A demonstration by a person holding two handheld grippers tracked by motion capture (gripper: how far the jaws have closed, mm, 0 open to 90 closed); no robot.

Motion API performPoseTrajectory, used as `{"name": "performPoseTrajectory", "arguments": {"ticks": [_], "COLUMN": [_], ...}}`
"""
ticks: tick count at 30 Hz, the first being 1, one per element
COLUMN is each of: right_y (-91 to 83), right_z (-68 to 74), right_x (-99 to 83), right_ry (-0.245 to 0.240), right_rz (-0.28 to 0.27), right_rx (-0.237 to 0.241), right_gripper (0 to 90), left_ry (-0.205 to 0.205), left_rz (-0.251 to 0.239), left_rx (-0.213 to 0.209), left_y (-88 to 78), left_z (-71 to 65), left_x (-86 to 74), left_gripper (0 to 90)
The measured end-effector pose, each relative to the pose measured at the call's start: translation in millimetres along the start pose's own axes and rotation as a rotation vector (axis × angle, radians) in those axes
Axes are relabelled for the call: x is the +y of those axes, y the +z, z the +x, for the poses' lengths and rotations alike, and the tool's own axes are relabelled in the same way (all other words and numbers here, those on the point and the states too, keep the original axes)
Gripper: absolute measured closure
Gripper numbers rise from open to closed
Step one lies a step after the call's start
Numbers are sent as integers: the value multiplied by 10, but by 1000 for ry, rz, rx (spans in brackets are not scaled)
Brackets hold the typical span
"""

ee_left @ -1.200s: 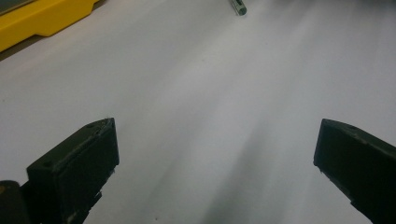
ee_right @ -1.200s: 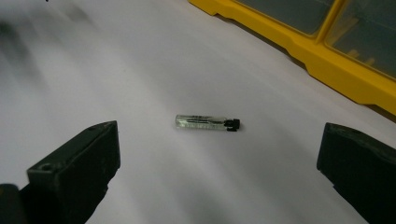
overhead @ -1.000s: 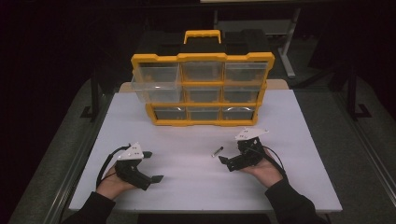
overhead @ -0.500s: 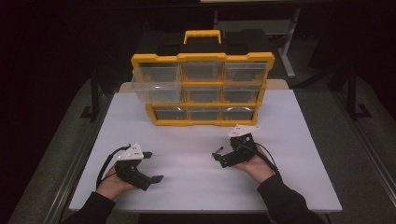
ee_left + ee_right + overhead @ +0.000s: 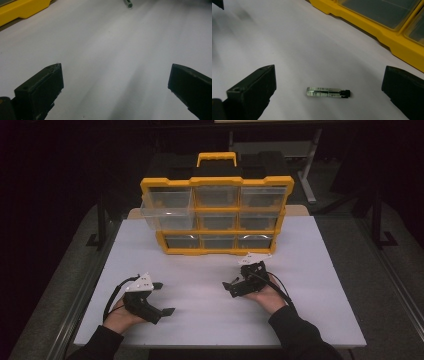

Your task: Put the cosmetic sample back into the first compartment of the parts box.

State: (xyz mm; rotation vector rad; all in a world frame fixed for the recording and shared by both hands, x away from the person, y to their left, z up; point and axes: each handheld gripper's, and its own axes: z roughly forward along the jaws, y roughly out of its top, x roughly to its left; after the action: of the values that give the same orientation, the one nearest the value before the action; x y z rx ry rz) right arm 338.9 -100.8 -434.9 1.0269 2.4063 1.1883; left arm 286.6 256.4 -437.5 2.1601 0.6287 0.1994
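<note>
A small clear glass vial [image 5: 328, 92] with a black cap lies flat on the white table [image 5: 200, 270]. My right gripper [image 5: 328, 75] is open, and the vial lies on the table between its two jaws, touching neither. In the high view the right gripper [image 5: 230, 289] sits just in front of the yellow organizer [image 5: 217, 215], pointing left. My left gripper [image 5: 165, 298] rests open at the front left, nothing between its jaws [image 5: 116, 82]. One end of the vial [image 5: 128, 3] shows at the top of the left gripper view.
The organizer has rows of clear drawers; its top-left drawer [image 5: 166, 210] is pulled out over the table. Its yellow base [image 5: 372, 30] runs close along the right gripper's far side. A yellow handle [image 5: 216, 157] tops it. Dark floor surrounds the table.
My right gripper has moved left and slightly toward the organizer, until its open jaws stand on either side of the vial. The left gripper has not moved.
</note>
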Motion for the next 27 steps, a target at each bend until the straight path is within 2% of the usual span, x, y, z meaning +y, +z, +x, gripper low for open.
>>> {"name": "performPoseTrajectory", "arguments": {"ticks": [11,15,19,24,27], "right_y": [90,114,118,129,140], "right_z": [20,22,27,25,31], "right_x": [-25,-43,-52,-61,-69], "right_ry": [11,17,20,34,39], "right_rz": [20,45,60,73,82], "right_rx": [-18,-42,-54,-49,-44], "right_gripper": [0,0,49,66,108], "left_ry": [0,0,0,0,1], "left_rz": [1,2,2,2,2], "left_rx": [0,1,3,1,1], "left_y": [-2,-3,-3,-3,-3], "left_z": [9,10,9,10,11], "left_x": [-2,-3,-4,-3,-4], "left_gripper": [0,0,0,0,0]}}
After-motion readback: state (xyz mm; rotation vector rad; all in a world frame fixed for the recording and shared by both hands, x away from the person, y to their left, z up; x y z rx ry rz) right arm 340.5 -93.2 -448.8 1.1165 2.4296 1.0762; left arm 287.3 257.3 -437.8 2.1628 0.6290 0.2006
